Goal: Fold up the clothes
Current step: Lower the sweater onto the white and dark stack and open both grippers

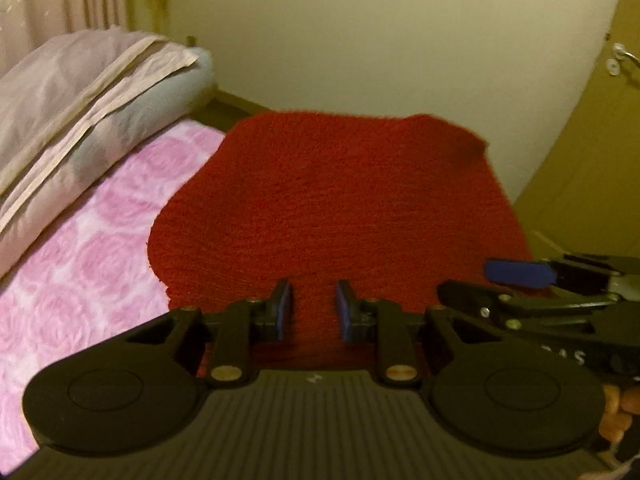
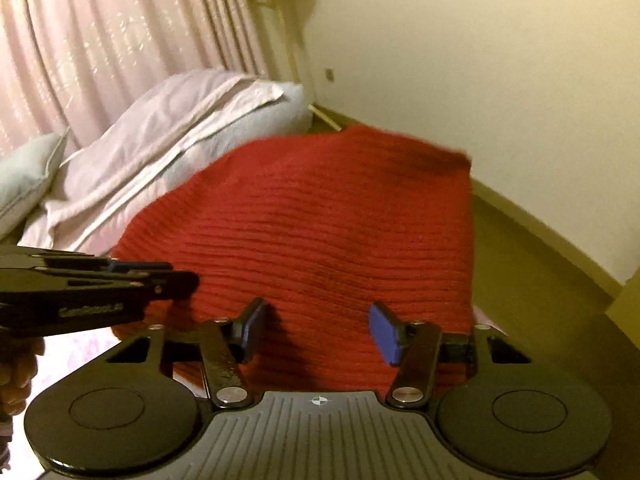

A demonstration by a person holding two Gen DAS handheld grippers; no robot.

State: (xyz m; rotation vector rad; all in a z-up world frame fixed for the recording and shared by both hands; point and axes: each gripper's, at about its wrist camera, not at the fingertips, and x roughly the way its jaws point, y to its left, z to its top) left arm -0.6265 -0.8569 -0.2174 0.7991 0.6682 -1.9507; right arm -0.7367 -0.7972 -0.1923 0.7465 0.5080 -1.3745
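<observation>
Nearest in the left wrist view, the left gripper (image 1: 313, 310) stands with a narrow gap between its blue-padded fingers, red knit showing between them and nothing clamped. In the right wrist view the right gripper (image 2: 320, 330) is spread wider, its blue pads (image 2: 385, 334) apart over the same cloth and holding nothing. Each gripper shows at the edge of the other's view, just beside it.

The red ribbed knit garment (image 2: 316, 232) lies spread flat beneath both grippers, on the bed's pink rose-patterned blanket (image 1: 80, 240), its far right corner slightly raised and blurred.

Beyond, to the left, a folded pale pink and light blue quilt (image 1: 96, 108) is heaped on the bed. Farther back hang pleated pink curtains (image 2: 120, 40), beside a cream wall (image 1: 380, 40).
</observation>
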